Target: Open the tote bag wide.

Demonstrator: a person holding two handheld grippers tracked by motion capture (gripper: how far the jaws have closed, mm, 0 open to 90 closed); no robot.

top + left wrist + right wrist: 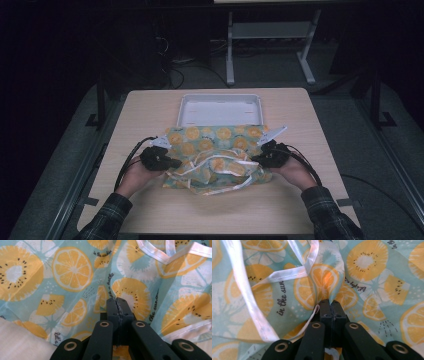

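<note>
From above, 2 plaid-sleeved forearms reached in; the left gripper and right gripper each pinched the turquoise citrus-print cloth lying on the wooden table, just before a white rectangular tray.

In the left gripper view, the jaws were clamped on a fold of cloth.

In the right gripper view, the jaws gripped cloth beside its white ribbon trim.

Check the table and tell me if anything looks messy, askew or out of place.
The fruit-print cloth is bunched and crumpled, not flat, with its white ribbon trim looping loose across the top. Its far edge overlaps the white tray. Both the left gripper and right gripper pinch it.
</note>
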